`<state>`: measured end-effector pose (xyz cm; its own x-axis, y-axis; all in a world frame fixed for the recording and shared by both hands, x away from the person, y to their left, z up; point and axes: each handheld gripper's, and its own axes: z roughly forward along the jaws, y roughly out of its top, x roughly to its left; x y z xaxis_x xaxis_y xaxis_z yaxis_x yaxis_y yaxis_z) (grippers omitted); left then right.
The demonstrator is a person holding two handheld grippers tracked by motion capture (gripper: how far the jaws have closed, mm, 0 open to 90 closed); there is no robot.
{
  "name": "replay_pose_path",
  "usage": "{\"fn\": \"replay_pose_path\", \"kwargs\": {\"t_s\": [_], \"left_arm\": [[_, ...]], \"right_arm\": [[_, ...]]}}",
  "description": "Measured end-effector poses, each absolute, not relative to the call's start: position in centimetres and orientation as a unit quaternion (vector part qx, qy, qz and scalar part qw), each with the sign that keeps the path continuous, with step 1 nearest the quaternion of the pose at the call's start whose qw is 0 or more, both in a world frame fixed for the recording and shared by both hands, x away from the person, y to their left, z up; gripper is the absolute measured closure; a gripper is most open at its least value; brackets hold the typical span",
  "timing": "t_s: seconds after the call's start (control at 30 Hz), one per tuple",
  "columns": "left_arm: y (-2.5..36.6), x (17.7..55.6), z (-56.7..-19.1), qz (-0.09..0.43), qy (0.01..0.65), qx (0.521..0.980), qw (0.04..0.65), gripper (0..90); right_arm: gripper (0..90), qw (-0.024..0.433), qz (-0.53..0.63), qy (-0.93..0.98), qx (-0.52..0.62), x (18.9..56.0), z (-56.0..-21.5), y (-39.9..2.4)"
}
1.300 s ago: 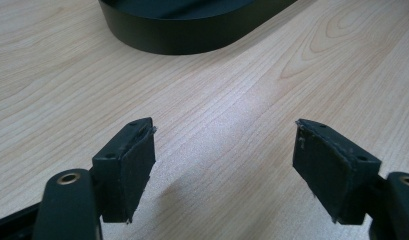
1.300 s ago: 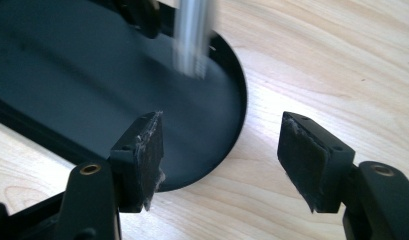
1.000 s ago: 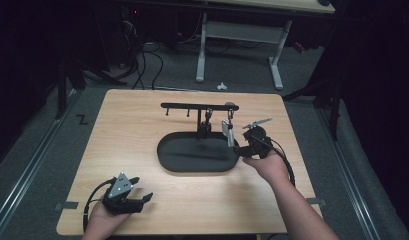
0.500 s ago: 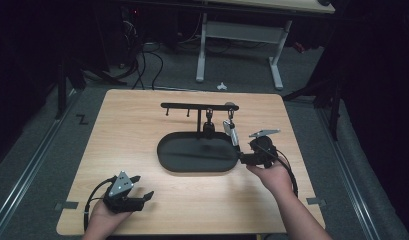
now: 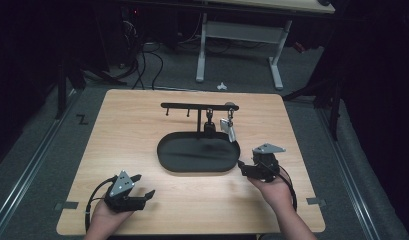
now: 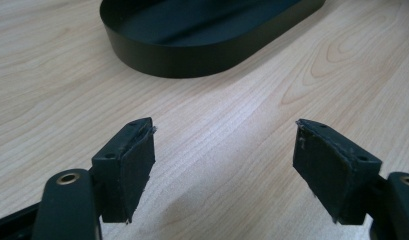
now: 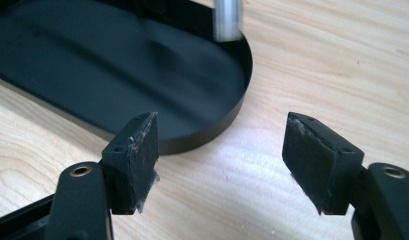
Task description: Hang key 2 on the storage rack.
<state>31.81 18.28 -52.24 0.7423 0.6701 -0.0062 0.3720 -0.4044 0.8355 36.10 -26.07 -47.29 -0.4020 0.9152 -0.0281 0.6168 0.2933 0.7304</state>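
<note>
A black oval tray (image 5: 177, 165) lies at the table's middle, under a black rack (image 5: 199, 106) with hooks. From the rack's right end hang a dark piece (image 5: 209, 122) and a silvery tag (image 5: 227, 128). My right gripper (image 5: 243, 169) is open, low over the table just right of the tray's right end (image 7: 232, 107), with nothing between its jaws; the silvery tag (image 7: 227, 20) shows blurred at the top of the right gripper view. My left gripper (image 5: 143, 187) is open near the front left of the table, with the tray (image 6: 202, 45) ahead of it.
The wooden table (image 5: 127, 135) has bare wood around the tray on all sides. Behind the table stand a white desk frame (image 5: 239, 35) and cables on the dark floor. Tape marks sit at the front corners (image 5: 316, 202).
My right gripper has drawn back from the hanging silvery tag toward the table's front right and now sits beside the tray's end. The left gripper has barely moved.
</note>
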Motion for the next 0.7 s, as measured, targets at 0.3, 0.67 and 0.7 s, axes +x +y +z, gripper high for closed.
{"fn": "replay_pose_path", "kwargs": {"t_s": [0.3,0.67,0.7], "left_arm": [[18.2,31.7,-52.3,0.172,0.327,0.816,0.444,24.8],[18.2,31.3,-51.5,0.186,0.325,0.808,0.455,24.0],[18.2,31.4,-51.5,0.186,0.325,0.808,0.455,24.0]], "right_arm": [[24.0,0.241,0.353,0.762,0.487,33.5,-50.0,-27.4],[20.9,0.255,0.373,0.748,0.486,31.2,-51.8,-28.7],[20.8,0.256,0.372,0.747,0.488,31.2,-51.8,-28.7]]}}
